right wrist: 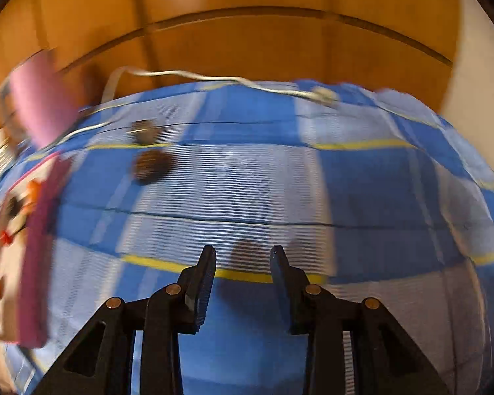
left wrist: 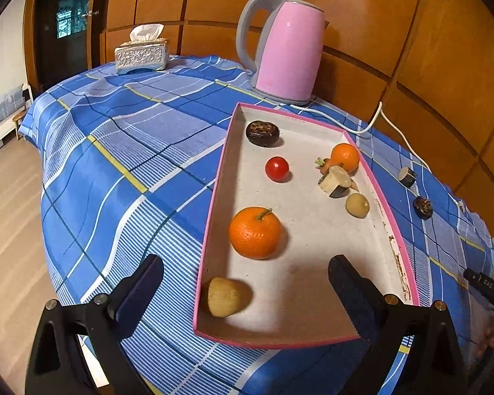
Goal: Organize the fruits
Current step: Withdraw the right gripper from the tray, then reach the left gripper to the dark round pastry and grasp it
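The pink-rimmed tray (left wrist: 214, 204) on the blue-checked desk (left wrist: 122, 151) already holds a big tangerine (left wrist: 255, 233), a cherry tomato (left wrist: 277, 169) and more. Two dark pieces (left wrist: 407, 176) sit outside on the cloth. Left gripper (left wrist: 247, 283) hovers over the tray's near end, jaws wide and empty – right gripper (right wrist: 243, 256) over bare cloth, jaws slightly apart, nothing between them.

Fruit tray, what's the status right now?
Both grippers, left and right, open, empty. Tray holds most fruit; two dark pieces outside on cloth. Nothing blocking.

pink kettle (left wrist: 288, 49), white cord (left wrist: 375, 120), tissue box (left wrist: 141, 54) on checked cloth (left wrist: 122, 138).
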Motion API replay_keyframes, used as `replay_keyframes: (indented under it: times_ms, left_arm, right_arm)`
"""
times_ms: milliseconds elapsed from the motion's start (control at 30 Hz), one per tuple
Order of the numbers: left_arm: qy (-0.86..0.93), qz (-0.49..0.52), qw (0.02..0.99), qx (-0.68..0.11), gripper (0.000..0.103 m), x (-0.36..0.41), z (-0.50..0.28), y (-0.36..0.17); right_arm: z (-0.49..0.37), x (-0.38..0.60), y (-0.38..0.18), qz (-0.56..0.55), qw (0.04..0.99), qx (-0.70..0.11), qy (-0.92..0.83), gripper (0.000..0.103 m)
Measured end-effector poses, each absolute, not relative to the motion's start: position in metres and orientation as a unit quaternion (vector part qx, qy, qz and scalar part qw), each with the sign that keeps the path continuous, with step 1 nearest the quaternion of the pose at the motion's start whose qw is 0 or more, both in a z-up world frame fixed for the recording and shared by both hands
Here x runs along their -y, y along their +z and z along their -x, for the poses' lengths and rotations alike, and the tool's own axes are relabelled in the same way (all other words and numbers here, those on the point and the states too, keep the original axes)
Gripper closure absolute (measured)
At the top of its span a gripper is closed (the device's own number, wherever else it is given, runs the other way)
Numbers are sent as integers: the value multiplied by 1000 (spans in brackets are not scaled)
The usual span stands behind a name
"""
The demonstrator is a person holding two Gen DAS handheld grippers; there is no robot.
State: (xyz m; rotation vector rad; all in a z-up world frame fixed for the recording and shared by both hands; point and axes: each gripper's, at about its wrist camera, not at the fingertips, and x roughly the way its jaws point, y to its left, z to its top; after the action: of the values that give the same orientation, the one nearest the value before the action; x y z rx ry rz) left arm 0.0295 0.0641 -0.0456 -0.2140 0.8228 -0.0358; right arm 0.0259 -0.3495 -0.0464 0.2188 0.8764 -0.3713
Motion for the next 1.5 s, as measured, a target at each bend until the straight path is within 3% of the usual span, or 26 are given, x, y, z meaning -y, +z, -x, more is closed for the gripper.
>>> replay_keyframes:
  times_ms: [267,433,667,867,1067,1367,1433,1500]
  left_arm:
    - [-62,105,917,-381,2,-58,-33,-22]
    - [-117,92,916,-374,2,-32,-44,1]
    - [-206,67,885,-412,4,32,-82,13]
    - [-259,24,861,-437,4,102,-119,11]
    - [-266,-4,852,-451,14,160,-150,-5]
    - [-258,-49,855,-447,15,232,-177,-30]
    - [-252,-50,853,-455,18,240,-184,-39]
    - [-239,-49,849,-468,28,246,-193,-51]
  right_arm:
    - [-2,398,-62,-134,852,-408,-300,68]
    - [1,403,-65,-132,855,-395,-310,63]
    - [0,399,-68,-130,865,-384,-296,46]
    - [-1,393,-69,-118,866,-385,-297,43]
    - [-1,394,-71,-115,866,-382,-300,42]
    - [21,410,-68,-188,861,-338,-330,44]
    - [16,407,-68,-174,857,-348,-338,43]
    - [12,404,-69,-160,854,-357,-343,42]
